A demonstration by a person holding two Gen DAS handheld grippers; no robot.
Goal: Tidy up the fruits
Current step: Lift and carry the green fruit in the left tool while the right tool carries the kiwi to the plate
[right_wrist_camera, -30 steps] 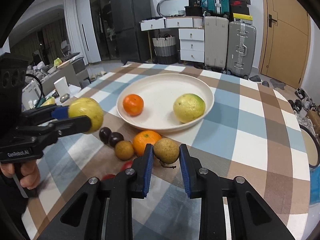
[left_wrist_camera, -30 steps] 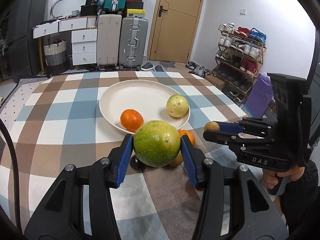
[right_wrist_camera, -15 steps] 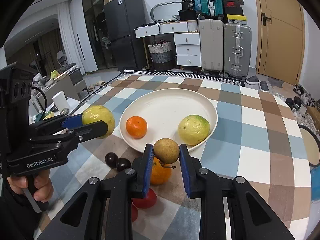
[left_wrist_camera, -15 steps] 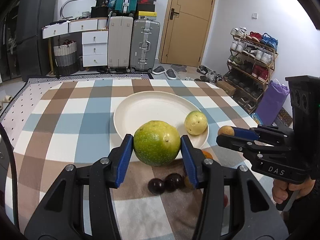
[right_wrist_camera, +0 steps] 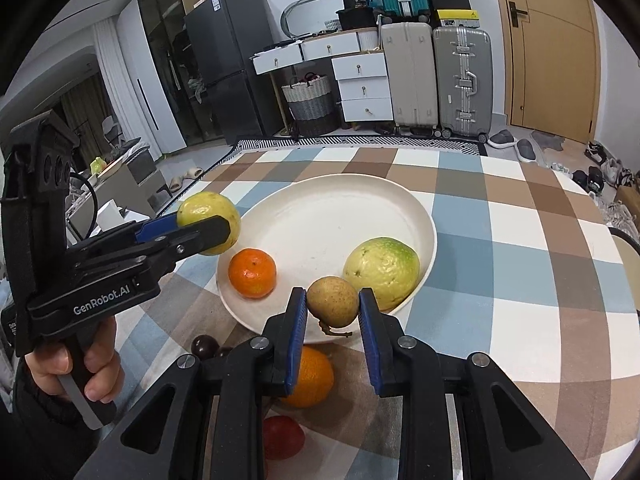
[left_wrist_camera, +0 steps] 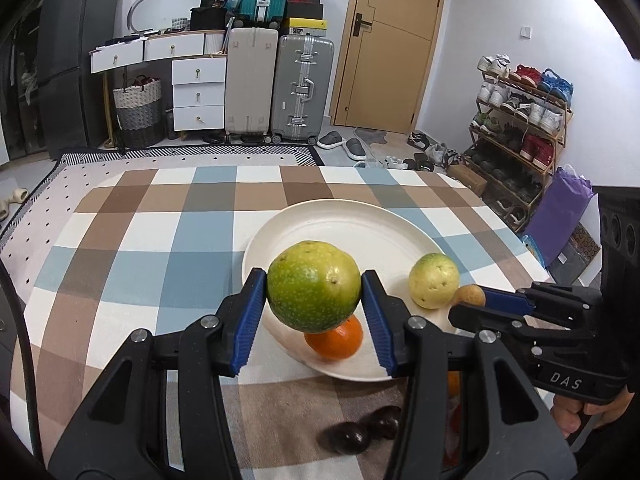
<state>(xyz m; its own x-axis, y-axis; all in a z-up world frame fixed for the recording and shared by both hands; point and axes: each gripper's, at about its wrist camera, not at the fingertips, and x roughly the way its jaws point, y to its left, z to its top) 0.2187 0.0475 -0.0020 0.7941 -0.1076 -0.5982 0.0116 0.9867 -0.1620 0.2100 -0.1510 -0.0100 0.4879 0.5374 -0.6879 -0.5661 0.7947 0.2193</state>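
two tilted-down grippers: left gripper [left_wrist_camera: 314, 300] clamps green fruit [left_wrist_camera: 313, 286], right gripper [right_wrist_camera: 333, 310] brown fruit [right_wrist_camera: 333, 301].

Large round green fruit with pale speckles [left_wrist_camera: 314, 286], clamped between blue-padded jaws, raised over the near rim of the wide cream round plate [left_wrist_camera: 344, 220] at its 7 o'clock. Small brown russet fruit with a dry stalk [right_wrist_camera: 333, 300], pinched in the other jaws, raised above the plate's rim at 5 o'clock. Inside the plate: small orange mandarin [right_wrist_camera: 252, 273] at 7 o'clock, pale yellow-green round fruit [right_wrist_camera: 382, 267] at 4 o'clock, both resting on the plate floor, well apart. On the checked worktop, off the plate at 6 o'clock: a larger orange citrus [right_wrist_camera: 310, 376], two dark purple-brown small round fruits [left_wrist_camera: 364, 430] touching each other, a small red round fruit [right_wrist_camera: 282, 436].
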